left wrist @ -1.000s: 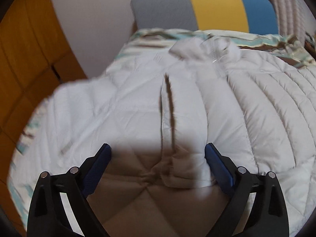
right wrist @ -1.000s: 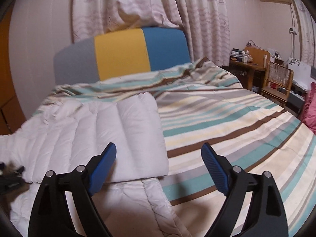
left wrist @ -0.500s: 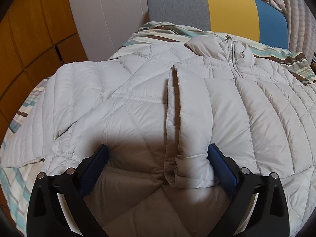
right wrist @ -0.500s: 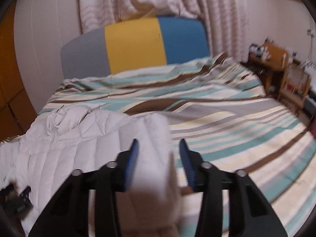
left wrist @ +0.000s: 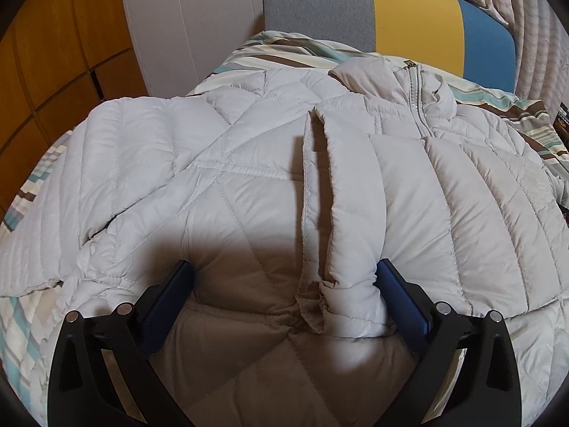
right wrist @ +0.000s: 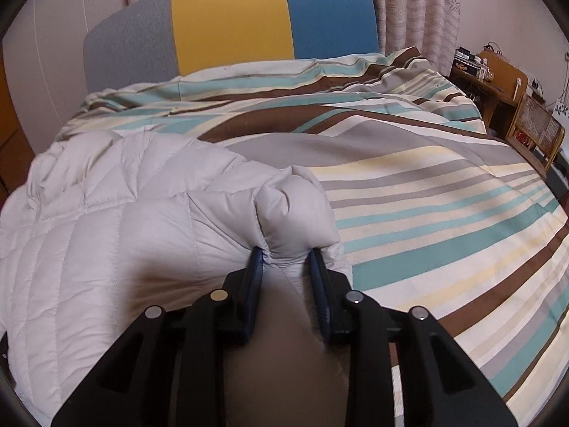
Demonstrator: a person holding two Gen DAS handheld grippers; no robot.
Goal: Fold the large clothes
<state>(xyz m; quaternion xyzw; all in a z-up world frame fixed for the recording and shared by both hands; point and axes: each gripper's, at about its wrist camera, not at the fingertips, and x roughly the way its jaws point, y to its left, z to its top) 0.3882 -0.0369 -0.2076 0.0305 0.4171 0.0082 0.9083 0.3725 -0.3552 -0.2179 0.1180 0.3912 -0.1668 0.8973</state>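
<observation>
The pale quilted jacket (left wrist: 355,185) lies spread on the striped bedspread (right wrist: 444,206) (zip up). The left gripper (left wrist: 284,284) gapes wide over a folded sleeve; the right gripper (right wrist: 286,259), having just been closing, pinches the jacket's right edge.

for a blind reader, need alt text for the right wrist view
The right gripper pinches a puffy fold at the edge of a pale quilted jacket lying on a striped bedspread. A grey, yellow and blue headboard stands behind.
</observation>
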